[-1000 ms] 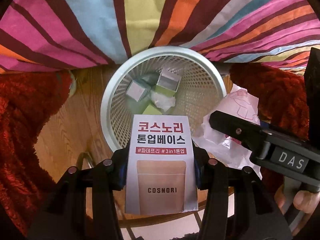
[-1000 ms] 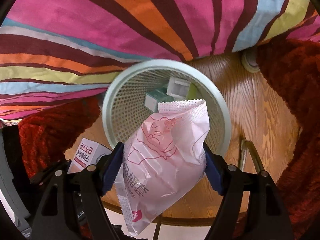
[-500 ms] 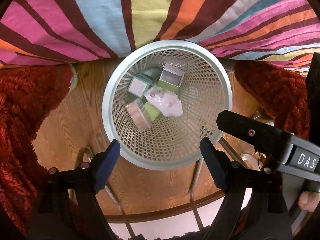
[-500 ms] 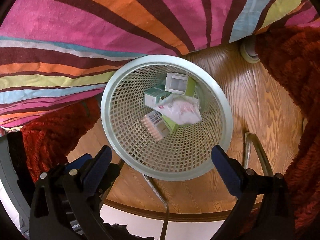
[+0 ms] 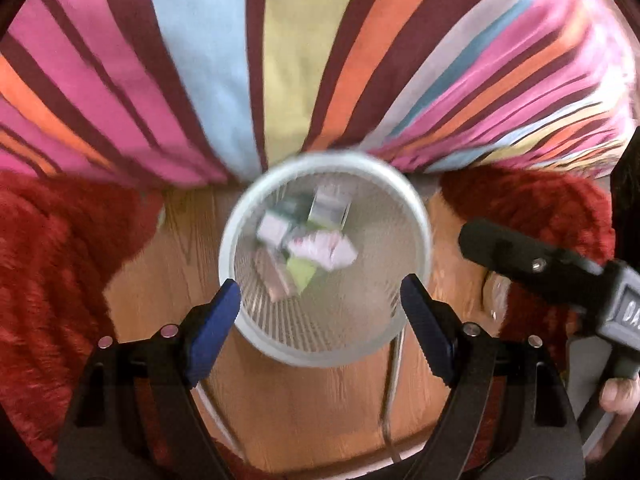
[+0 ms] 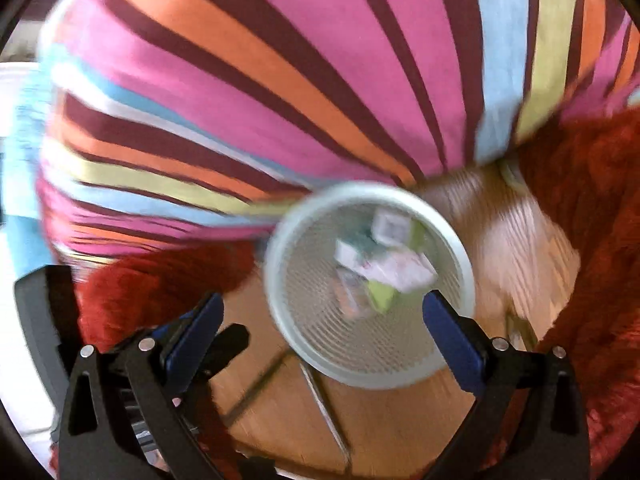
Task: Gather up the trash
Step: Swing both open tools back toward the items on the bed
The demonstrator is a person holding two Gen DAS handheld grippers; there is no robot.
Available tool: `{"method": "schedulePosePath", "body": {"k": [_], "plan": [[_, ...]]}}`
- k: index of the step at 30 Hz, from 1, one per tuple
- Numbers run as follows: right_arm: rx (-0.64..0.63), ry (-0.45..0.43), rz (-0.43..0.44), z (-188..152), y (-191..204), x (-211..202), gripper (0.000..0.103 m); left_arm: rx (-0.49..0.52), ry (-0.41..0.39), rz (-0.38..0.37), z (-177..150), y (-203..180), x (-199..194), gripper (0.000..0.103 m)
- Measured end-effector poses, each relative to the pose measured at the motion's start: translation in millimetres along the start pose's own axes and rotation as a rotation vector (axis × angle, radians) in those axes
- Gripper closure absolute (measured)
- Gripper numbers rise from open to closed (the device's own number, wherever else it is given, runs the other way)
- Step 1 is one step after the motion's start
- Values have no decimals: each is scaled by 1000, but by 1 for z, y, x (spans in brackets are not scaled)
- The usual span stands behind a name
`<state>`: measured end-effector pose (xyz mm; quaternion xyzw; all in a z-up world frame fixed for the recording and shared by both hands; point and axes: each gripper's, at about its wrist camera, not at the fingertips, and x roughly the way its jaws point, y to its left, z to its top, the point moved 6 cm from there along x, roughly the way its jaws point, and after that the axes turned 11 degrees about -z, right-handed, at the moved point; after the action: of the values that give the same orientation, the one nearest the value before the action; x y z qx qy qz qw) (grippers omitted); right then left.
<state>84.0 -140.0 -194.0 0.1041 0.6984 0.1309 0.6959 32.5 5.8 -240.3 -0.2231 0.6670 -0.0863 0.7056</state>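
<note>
A striped fabric (image 5: 288,72) in pink, orange, blue and maroon fills the upper half of both views, hanging over a wooden floor (image 5: 320,396) flanked by red shaggy rugs (image 5: 52,272). On that floor stands a white mesh wastebasket (image 5: 256,336) — blurred in both views. Inside it lie the trash pieces: small boxes (image 5: 330,210), a pink-and-white wrapper (image 5: 324,250) and a green carton (image 5: 301,274). The left hand-held gripper (image 5: 320,316) hangs above the basket, jaws wide, holding nothing. The right hand-held gripper (image 6: 320,340) — likewise spread wide and empty — hovers beside the basket's rim.
</note>
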Motion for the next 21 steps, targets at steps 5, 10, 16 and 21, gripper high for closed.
{"method": "schedulePosePath", "body": {"k": [5,10,16,21], "plan": [[-54,-306,80,29,15,-75,8,112,-221,15,25,-25,-59,23],[-110,-535,110,66,31,-139,8,158,-389,7,63,-41,-110,23],[-119,-607,122,117,42,-168,8,208,-471,43,125,-55,-138,23],[-161,-665,109,143,50,-177,8,239,-503,54,164,-64,-144,23]]}}
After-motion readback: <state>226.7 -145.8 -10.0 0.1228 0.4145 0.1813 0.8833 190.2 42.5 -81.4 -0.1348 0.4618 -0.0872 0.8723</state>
